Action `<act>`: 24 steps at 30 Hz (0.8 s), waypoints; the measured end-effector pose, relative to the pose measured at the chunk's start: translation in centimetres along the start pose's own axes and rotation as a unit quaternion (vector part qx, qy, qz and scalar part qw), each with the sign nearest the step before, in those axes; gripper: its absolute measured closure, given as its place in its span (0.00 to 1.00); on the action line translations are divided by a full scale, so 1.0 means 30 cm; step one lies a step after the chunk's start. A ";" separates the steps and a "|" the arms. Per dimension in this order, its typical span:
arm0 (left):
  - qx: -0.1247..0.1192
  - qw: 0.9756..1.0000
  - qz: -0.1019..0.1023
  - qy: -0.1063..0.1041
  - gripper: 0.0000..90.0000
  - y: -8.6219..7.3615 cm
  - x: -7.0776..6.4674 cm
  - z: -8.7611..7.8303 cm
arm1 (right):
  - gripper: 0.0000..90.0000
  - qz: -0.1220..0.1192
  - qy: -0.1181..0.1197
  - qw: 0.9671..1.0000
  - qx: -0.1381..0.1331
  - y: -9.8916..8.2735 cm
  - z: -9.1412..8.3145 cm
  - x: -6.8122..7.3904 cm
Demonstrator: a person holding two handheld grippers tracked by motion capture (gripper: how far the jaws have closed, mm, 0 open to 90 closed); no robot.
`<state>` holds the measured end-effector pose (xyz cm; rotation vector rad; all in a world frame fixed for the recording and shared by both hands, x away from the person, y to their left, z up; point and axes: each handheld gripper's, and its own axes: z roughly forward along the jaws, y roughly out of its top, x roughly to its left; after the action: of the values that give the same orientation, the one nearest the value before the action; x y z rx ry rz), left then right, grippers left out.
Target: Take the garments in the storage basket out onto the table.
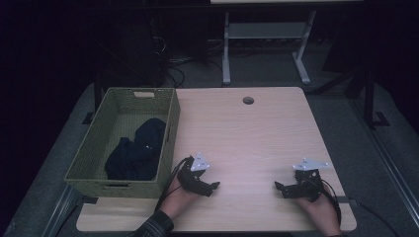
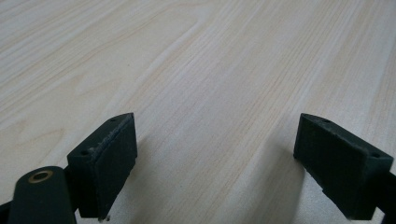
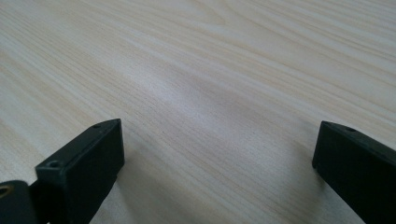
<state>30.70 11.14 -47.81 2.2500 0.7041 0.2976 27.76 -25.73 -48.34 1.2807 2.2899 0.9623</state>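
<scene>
One wooden table [image 1: 257,128] takes the middle of the high view, with a single round cable hole [image 1: 248,100] near its far edge. One olive-green woven basket [image 1: 99,148] stands on the table's left side, left of centre in the frame, and in it lies one heap of dark navy clothing [image 1: 136,150], bunched toward the basket's right wall and near end. Two hands come in from the bottom edge, each holding one gripper. The left gripper [image 1: 213,186] sits at lower centre-left, just beside the basket's near right corner but apart from it; its hand lies low on the tabletop, a plaid sleeve [image 1: 155,226] showing at the wrist, and the jaws point toward the right of the frame. The right gripper [image 1: 277,186] sits at lower centre-right, its hand also resting low, jaws pointing left, so the two grippers face each other across a bare stretch of wood. In the left gripper view [image 2: 215,168] the two black jaws stand wide apart with nothing but wood grain between them: released. The right gripper view [image 3: 217,172] shows the same, jaws spread at the lower corners over bare table, grasping nothing. The clothing is well apart from both grippers.
</scene>
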 end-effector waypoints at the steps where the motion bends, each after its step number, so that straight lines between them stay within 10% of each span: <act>1: 0.000 1.000 0.000 0.000 0.14 0.000 0.000 0.000 | 0.02 0.000 0.000 1.000 0.000 0.000 0.000 0.000; 24: 0.015 1.000 -0.004 0.002 0.15 0.023 0.009 -0.002 | 0.02 0.002 0.000 1.000 0.001 0.000 0.000 0.001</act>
<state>31.17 10.95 -47.27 2.2757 0.7229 0.2894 27.74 -25.71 -48.33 1.2874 2.2897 0.9623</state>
